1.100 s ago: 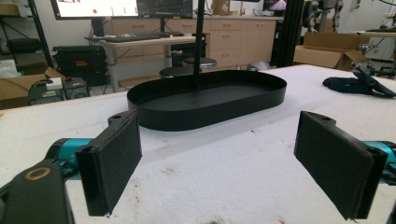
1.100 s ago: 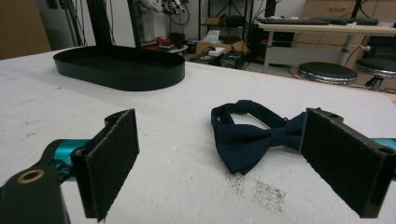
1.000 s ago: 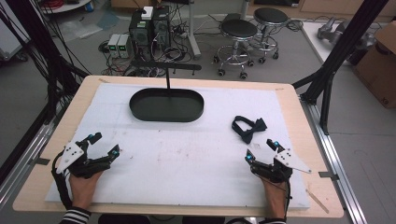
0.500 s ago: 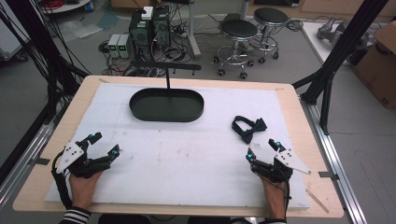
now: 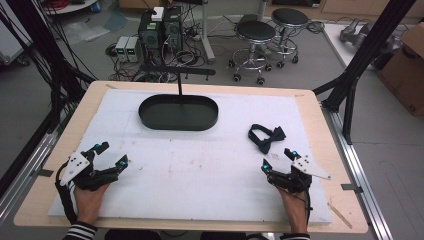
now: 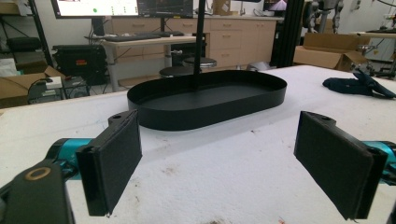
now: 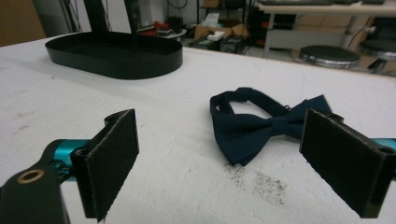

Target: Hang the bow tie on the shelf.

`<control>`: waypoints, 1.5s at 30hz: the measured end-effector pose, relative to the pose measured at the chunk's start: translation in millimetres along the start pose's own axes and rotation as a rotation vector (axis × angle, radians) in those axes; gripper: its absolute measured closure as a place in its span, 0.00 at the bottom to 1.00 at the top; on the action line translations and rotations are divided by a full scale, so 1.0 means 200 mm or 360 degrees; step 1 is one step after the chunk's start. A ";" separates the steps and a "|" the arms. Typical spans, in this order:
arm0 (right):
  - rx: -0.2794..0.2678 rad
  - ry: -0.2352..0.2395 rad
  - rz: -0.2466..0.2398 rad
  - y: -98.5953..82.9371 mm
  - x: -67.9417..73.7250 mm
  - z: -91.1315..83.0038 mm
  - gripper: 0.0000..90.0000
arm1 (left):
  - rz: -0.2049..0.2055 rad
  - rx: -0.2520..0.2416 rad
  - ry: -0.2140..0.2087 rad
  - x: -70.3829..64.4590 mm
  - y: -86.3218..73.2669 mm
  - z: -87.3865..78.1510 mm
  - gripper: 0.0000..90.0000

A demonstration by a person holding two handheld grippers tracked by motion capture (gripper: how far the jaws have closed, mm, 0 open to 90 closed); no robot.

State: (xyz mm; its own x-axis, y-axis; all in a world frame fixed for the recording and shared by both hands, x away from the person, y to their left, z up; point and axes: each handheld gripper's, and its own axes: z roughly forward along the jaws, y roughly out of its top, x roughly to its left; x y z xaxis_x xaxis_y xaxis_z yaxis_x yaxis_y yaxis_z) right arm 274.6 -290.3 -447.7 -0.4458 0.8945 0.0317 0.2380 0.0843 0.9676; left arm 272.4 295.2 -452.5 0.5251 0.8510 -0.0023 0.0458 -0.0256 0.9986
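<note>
Currently the left hand-held gripper point(image 5: 111, 153) rests on the white-covered bench point(image 5: 200, 175), jaws spread, with the black oval metal tray point(image 5: 178, 112) ahead of it. Rightward, the right hand-held gripper point(image 5: 277, 160) sits jaws spread, the dark navy fabric bow tie point(image 5: 266, 136) lying just ahead, untouched.

Looking along the right gripper point(image 7: 219, 168), its two black jaws are spread wide apart with nothing between them, just white table cover point(image 7: 177, 186). A dark navy bow tie point(image 7: 261, 123) lies flat just ahead, closer to the right-hand jaw, strap looped behind the bow. Some dark smudges sit on the cover right in front of it. Farther off, ahead of the left-hand jaw, there's a black oval tray point(image 7: 114, 53).
</note>
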 end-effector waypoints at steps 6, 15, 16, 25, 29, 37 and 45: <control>0.0036 0.0037 -0.0009 0.08 -0.02 0.01 0.12 | 0.0000 0.0000 -0.0001 0.00 0.00 0.00 0.17; 0.0180 0.0157 -0.0122 0.25 -0.04 0.09 0.12 | -0.0001 -0.0001 -0.0002 0.00 0.00 0.00 0.17; 0.0195 0.0169 -0.0124 0.26 -0.04 0.10 0.12 | -0.0002 -0.0001 -0.0002 0.00 0.00 0.00 0.17; 0.0381 0.0217 -0.0182 0.35 -0.09 0.22 0.12 | -0.0001 -0.0001 -0.0002 0.00 0.00 0.00 0.17; 0.0422 0.0233 -0.0200 0.37 -0.11 0.28 0.12 | -0.0003 -0.0001 -0.0001 0.00 0.00 0.00 0.17; 0.0625 0.0286 -0.0246 0.43 -0.13 0.42 0.12 | -0.0001 0.0001 -0.0001 0.00 0.00 0.00 0.17; 0.0795 0.0352 -0.0290 0.43 -0.13 0.55 0.18 | -0.0001 0.0003 0.0000 0.00 0.00 0.00 0.17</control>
State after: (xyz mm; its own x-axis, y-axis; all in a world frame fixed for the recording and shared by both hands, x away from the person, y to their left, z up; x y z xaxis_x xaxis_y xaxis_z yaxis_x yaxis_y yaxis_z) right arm 401.6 -258.9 -391.9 -0.6749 0.7376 -0.0207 0.4952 0.4735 0.7284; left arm 272.6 295.1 -452.5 0.5249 0.8512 -0.0029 0.0479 -0.0262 0.9985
